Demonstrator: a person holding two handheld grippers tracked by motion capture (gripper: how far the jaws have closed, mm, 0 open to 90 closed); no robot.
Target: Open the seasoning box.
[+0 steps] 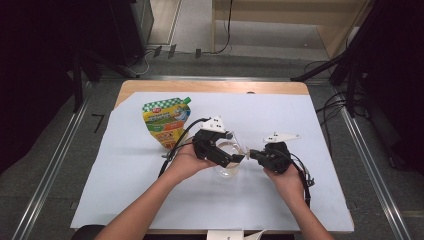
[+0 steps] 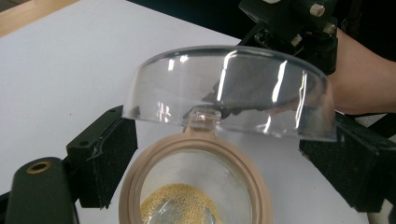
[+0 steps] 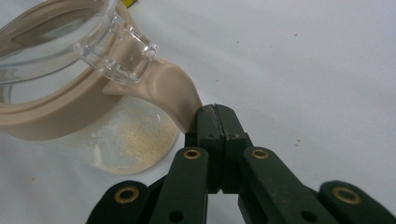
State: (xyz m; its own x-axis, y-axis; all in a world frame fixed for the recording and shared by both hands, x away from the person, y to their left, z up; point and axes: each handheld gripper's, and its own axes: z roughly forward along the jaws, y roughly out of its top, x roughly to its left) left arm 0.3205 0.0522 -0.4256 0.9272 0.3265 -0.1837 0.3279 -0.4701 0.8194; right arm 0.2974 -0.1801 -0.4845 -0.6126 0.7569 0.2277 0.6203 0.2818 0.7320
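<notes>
Right gripper [image 3: 215, 114] with jaws pressed together on the beige tab [image 3: 180, 100] jutting from the jar's rim ring, pinching its tip between the pads. Left gripper [image 2: 224, 140] with jaws set wide, one pad against each side of the clear lid [image 2: 229, 91], clamped on it. Lid tipped up on its hinge, standing over the jar's open mouth, joined to the beige ring [image 2: 196, 149] by a small clear hinge piece. Jar [image 1: 227, 162] standing on the white sheet [image 1: 130, 200] near the middle of the table, between the two hands. Glass wall clear, with a shallow layer of small yellow grains [image 2: 180, 205] on the bottom. In the high view, left gripper [image 1: 235, 159] coming in from the left over the jar, right gripper [image 1: 251, 153] from the right, tips close together at the jar's rim. Colourful pouch [image 1: 167, 122] with a green cap lying flat on the sheet, back and to the left of the jar, well apart from both hands. Black cables trailing from each gripper along the forearms. A few loose crumbs scattered on the sheet beside the jar in the right gripper view.
</notes>
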